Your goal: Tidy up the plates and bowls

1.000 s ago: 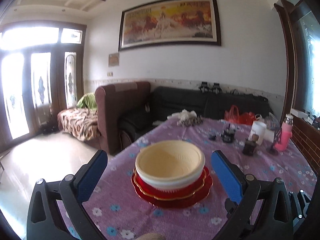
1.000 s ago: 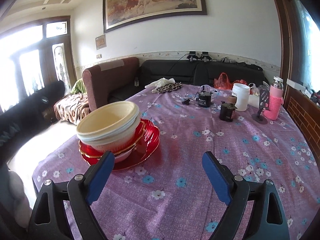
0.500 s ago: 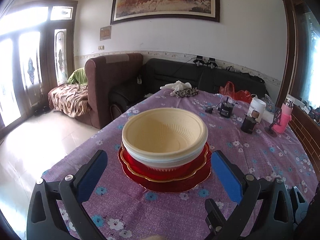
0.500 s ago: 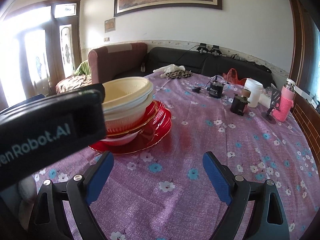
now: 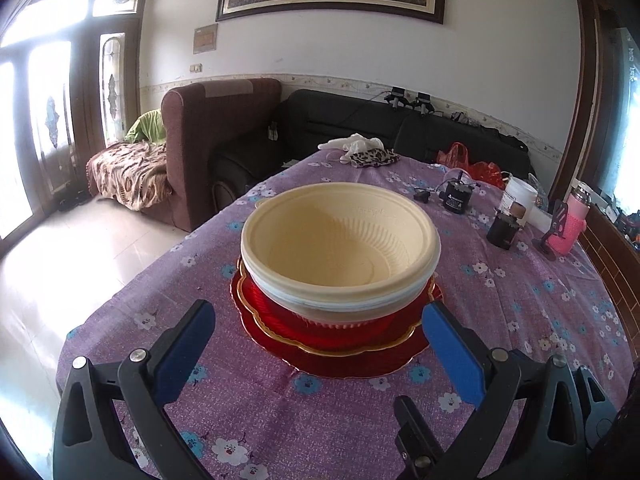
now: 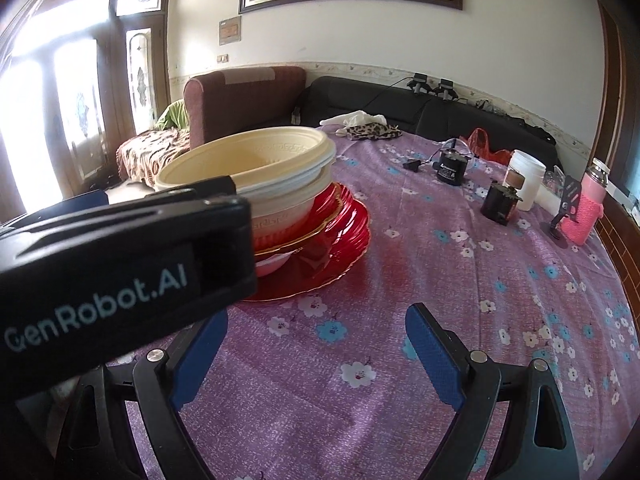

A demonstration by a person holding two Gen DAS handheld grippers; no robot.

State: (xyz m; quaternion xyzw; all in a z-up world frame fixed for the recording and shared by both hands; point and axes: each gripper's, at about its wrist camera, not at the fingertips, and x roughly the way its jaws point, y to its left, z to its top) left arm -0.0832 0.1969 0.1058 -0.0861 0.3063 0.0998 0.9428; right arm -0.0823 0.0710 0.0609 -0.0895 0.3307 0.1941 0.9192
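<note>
Closer now than a second ago, the left gripper (image 5: pixel 316 334) has advanced on the stack, jaws wide apart and empty; the right gripper (image 6: pixel 316 344) hangs beside it, equally spread over bare tablecloth (image 6: pixel 460 280); cream bowls (image 5: pixel 340 248) sit nested atop red plates (image 5: pixel 344 344); farther off stand a white jar (image 5: pixel 518 198) and pink bottle (image 5: pixel 568 228).

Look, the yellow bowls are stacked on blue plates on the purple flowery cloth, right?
Not quite. The plates under the cream-yellow bowls are red with gold rims, not blue. The left wrist view shows this clearly. The only blue there is the pads of the left hand-held gripper. The rest is right: the stack sits on the purple flowered tablecloth.
</note>
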